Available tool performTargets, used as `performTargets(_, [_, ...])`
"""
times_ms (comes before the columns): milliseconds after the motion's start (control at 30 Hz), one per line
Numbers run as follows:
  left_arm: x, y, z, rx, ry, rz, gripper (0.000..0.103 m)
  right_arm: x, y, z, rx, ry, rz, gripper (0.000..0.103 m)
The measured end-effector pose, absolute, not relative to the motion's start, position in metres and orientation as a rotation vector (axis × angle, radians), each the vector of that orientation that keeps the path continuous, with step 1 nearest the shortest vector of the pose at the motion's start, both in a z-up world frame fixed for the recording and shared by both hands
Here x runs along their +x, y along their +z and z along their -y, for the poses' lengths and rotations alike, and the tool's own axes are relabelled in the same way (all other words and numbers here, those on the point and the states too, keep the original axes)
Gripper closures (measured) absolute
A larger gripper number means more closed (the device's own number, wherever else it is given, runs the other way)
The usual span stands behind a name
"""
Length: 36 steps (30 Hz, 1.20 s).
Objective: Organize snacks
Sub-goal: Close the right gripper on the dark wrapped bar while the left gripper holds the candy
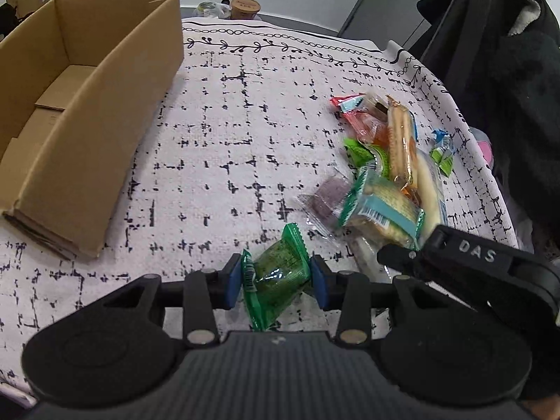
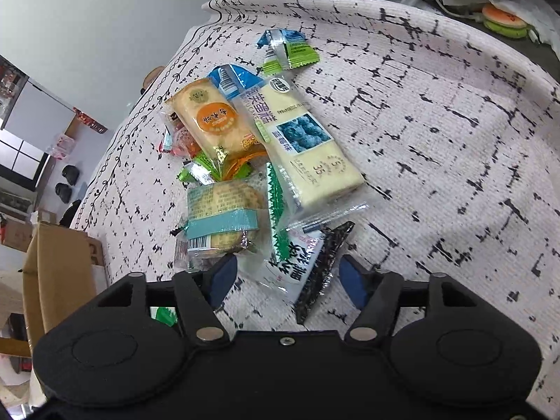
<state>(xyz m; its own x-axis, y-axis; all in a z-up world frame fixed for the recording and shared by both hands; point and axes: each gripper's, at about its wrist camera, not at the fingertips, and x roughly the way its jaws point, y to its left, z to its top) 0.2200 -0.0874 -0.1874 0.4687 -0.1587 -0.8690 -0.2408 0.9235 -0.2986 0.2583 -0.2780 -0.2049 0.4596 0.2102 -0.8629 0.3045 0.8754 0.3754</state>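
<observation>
So the green snack packet [image 1: 276, 280] is pinched between the left gripper [image 1: 281, 281] pads, long axis pointing away from the fingers. Right gripper [image 2: 290, 280] is spread wide around a black-and-white packet [image 2: 308, 269], not pressed yet, and the cardboard box [image 1: 87, 112] is sat well off to the left fingers' side.

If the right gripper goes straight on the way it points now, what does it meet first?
Most likely the white and black snack packet lying between the open fingers of the right gripper; the stack of crackers sits just beside it, though depth is unclear.
</observation>
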Motion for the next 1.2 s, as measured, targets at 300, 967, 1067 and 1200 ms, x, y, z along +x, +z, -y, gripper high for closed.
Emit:
performTargets(300, [0.219,-0.179,0.072,-0.406,0.069,-1.08,0.063,0.262,-0.207,0.278,0.535,-0.069,-1.078,0.065])
performTargets(967, [0.207,-0.133,0.069,-0.36,0.063,-1.002,0.063,0.216,-0.156,0.285,0.604,-0.053,-0.875,0.087])
performTargets(1067, [0.205,-0.122,0.071,-0.35,0.052,-0.986,0.063,0.212,-0.147,0.285,0.604,-0.052,-0.831,0.088])
performTargets(1200, [0.205,-0.107,0.073,-0.33,0.036,-0.955,0.063,0.208,-0.136,0.279,0.595,-0.02,-0.782,0.089])
